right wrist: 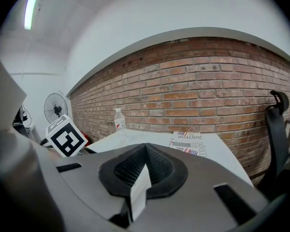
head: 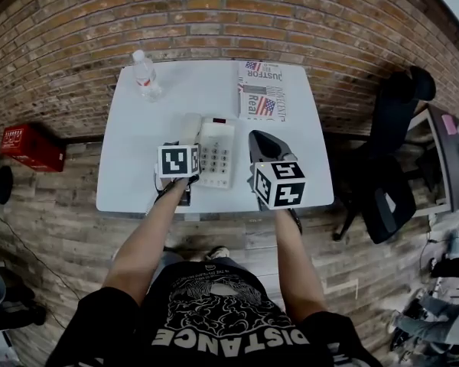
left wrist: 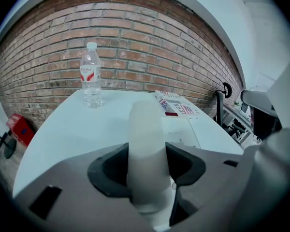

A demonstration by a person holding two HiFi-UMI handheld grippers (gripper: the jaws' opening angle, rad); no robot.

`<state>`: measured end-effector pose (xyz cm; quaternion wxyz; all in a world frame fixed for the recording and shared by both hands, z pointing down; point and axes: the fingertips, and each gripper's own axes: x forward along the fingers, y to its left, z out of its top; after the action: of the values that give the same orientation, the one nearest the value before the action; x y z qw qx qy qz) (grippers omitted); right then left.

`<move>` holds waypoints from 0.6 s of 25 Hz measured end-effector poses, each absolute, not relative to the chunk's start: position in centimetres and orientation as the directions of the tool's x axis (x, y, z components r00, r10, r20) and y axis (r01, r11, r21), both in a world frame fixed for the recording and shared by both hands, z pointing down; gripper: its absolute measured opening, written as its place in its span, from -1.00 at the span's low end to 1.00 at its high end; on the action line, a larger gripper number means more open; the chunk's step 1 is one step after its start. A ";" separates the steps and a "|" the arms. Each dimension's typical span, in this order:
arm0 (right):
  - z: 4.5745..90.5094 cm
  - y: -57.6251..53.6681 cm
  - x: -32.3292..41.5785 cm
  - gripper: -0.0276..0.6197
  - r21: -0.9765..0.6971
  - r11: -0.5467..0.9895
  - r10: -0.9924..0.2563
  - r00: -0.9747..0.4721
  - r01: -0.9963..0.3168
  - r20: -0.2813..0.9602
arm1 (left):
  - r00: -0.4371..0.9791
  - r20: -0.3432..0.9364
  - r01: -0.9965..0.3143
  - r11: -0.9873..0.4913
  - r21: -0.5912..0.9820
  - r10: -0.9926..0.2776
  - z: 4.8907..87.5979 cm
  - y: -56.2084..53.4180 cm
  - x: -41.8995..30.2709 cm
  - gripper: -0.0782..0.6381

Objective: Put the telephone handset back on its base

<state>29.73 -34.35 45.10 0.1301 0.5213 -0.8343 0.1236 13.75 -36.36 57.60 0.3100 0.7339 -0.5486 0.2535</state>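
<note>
A brick wall (head: 214, 14) stands behind one white table (head: 134, 170), and the floor (head: 61, 235) is of wood planks. On the table I count one water bottle (head: 145, 75) at the far left corner, one newspaper (head: 262, 90) at the far right side, and one telephone base (head: 218, 155) with its keypad near the front middle.

There is one handset (head: 190, 128), pale in colour. It is at the left edge of the base, held in the left gripper (head: 185, 140). I cannot tell if it touches the base. In the left gripper view the two jaws are closed on the handset (left wrist: 145, 149) from both sides, and it points away from the camera toward the bottle (left wrist: 91, 76).

The right gripper (head: 258, 138) hovers over the table just right of the base. In the right gripper view its jaws are pressed together (right wrist: 145, 153). A pale strip shows at the seam, and I cannot tell what it is.

Each of the two grippers carries one cube with square markers. On the floor there is one red box (head: 32, 147) at the left and one black chair (head: 390, 151) at the right.
</note>
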 end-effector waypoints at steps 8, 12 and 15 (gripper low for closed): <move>45.5 -34.4 30.5 -0.91 -0.080 0.416 -0.840 -0.416 -0.906 0.349 | 0.233 0.726 -0.971 -0.195 0.137 -0.647 58.3 -36.3 13.9 -0.18; 45.6 -34.3 30.5 -0.91 -0.080 0.414 -0.840 -0.415 -0.907 0.350 | 0.244 0.717 -0.967 -0.220 0.130 -0.653 58.4 -36.2 14.1 -0.16; 45.7 -34.3 30.4 -0.91 -0.082 0.413 -0.840 -0.415 -0.907 0.350 | 0.278 0.707 -0.958 -0.242 0.154 -0.650 58.2 -36.1 14.4 -0.15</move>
<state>30.40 -34.25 45.67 0.1283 0.5256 -0.8308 0.1305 14.38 -36.13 58.25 0.2942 0.7433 -0.5408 0.2617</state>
